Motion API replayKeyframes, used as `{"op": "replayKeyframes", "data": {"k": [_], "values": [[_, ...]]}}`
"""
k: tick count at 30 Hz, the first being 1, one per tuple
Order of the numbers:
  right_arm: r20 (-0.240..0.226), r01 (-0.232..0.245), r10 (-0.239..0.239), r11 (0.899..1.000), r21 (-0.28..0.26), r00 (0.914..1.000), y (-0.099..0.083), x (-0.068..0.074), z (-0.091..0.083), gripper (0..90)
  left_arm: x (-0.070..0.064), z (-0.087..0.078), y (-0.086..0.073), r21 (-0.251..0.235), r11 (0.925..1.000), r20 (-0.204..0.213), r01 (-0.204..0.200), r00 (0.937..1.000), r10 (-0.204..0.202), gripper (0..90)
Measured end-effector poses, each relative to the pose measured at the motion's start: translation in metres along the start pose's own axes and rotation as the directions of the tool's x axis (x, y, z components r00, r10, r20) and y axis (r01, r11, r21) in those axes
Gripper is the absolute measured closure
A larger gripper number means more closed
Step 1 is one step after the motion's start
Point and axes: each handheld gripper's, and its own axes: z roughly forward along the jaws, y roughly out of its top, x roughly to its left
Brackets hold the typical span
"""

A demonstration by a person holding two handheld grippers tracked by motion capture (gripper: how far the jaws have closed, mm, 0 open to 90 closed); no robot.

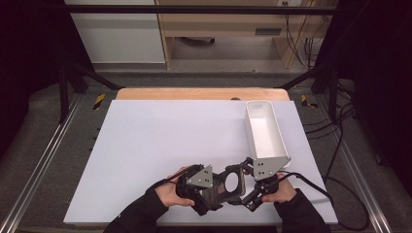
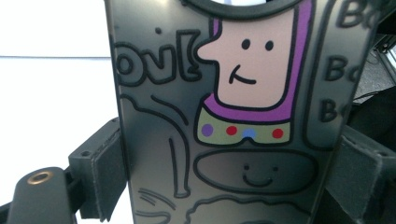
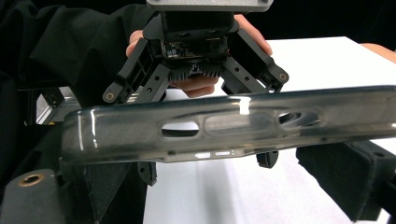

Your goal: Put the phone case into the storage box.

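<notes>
1. Two grippers are held over the near edge of the white table top, just in front of the person, with a dark translucent phone case between them.
2. The left gripper is held in the left hand. In the left gripper view its padded jaws are seen pressed against both long edges of the case, so the case is clamped across its width.
3. On the case back, a cartoon print is seen: a pale face with a purple outline, a collar with coloured dots, and black outlined lettering.
4. The right gripper is held in the right hand. In the right gripper view the case is seen edge-on, lying across its two jaws, with button cut-outs along the side wall. The jaws are spread near the case's ends; whether the pads actually touch the case cannot be told.
5. In the same view the left gripper is seen just beyond the case, with fingers behind it.
6. Farther off, at the right of the table, a white rectangular bin is seen, long side running near to far.
7. Beyond the far edge of the white top, a wooden strip is seen.
</notes>
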Motion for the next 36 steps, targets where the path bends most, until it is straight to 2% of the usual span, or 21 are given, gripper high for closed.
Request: {"op": "replayKeyframes", "data": {"k": [10, 17, 24, 29, 36], "values": [[0.001, -0.003, 0.003, 1.0, 0.009, 1.0, 0.0, 0.0, 0.0, 12.0, 0.002, 0.001, -0.001, 0.014, 0.9993, 0.017, 0.034, 0.9993, -0.034, 8.3], [0.027, -0.015, 0.015, 1.0, 0.003, 0.9995, 0.002, -0.002, -0.006, 12.0, 0.005, -0.008, -0.005, -0.02, 0.9969, -0.016, 0.076, 0.997, -0.076, 4.7], [0.078, -0.028, 0.028, 1.0, 0.0, 0.9966, 0.007, -0.005, -0.014, 11.9, 0.007, -0.022, -0.013, -0.075, 0.9898, -0.071, 0.121, 0.9894, -0.127, 2.2], [0.116, -0.043, 0.042, 0.999, 0.002, 0.9923, 0.01, -0.006, -0.02, 11.9, 0.01, -0.034, -0.021, -0.117, 0.9796, -0.118, 0.164, 0.9771, -0.177, 0.8], [0.173, -0.061, 0.062, 0.998, -0.013, 0.983, 0.014, -0.007, -0.029, 11.9, 0.015, -0.05, -0.036, -0.187, 0.9559, -0.202, 0.227, 0.9435, -0.263, 0.5]]}}
